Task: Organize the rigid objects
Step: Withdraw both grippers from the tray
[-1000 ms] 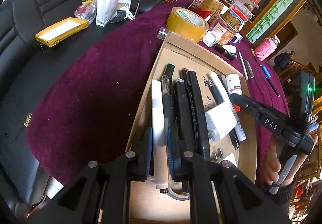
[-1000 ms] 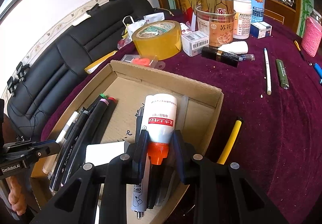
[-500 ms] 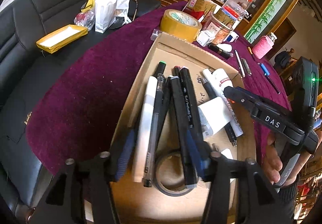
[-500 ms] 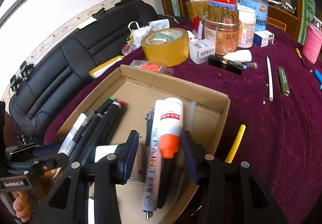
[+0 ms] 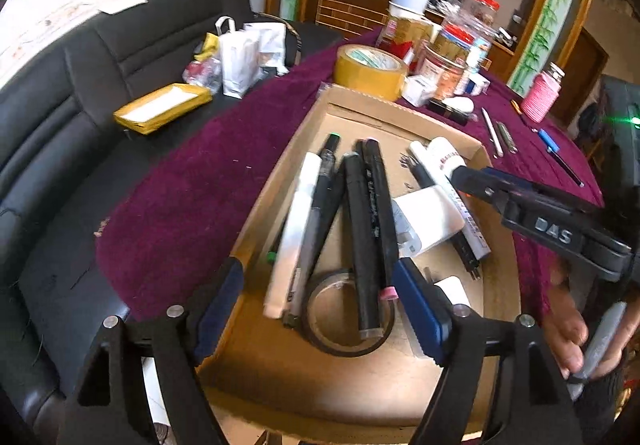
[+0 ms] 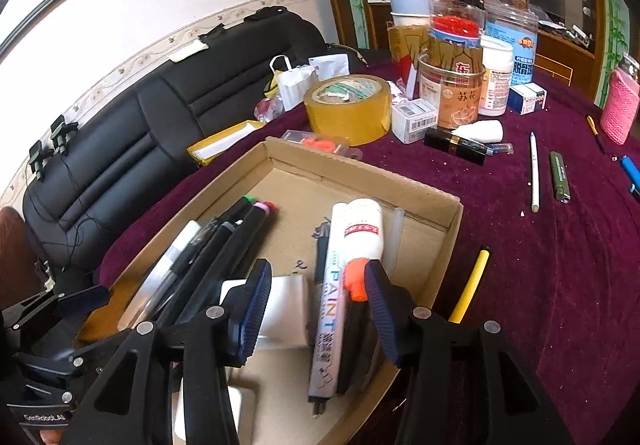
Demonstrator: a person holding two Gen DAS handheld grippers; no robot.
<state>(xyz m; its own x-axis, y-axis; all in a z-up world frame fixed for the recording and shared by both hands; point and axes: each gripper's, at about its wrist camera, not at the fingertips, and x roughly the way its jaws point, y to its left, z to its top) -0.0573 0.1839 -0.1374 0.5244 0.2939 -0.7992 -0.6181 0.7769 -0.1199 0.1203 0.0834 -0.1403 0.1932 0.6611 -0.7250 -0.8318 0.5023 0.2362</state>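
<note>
Our left gripper [image 5: 320,305] opening wide over pens [image 5: 362,229] lying loose in the box [image 5: 400,113], our right gripper [image 6: 316,309] opening, glue bottle [image 6: 362,233] released between its jaws, in the box

Pens [image 5: 362,229] and markers jumbled in cardboard tray [image 5: 496,277]

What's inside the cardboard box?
The cardboard box holds black markers, a white pen, a paint marker, a white bottle with an orange tip, a white block and a tape ring. The markers cover part of the ring.
</note>
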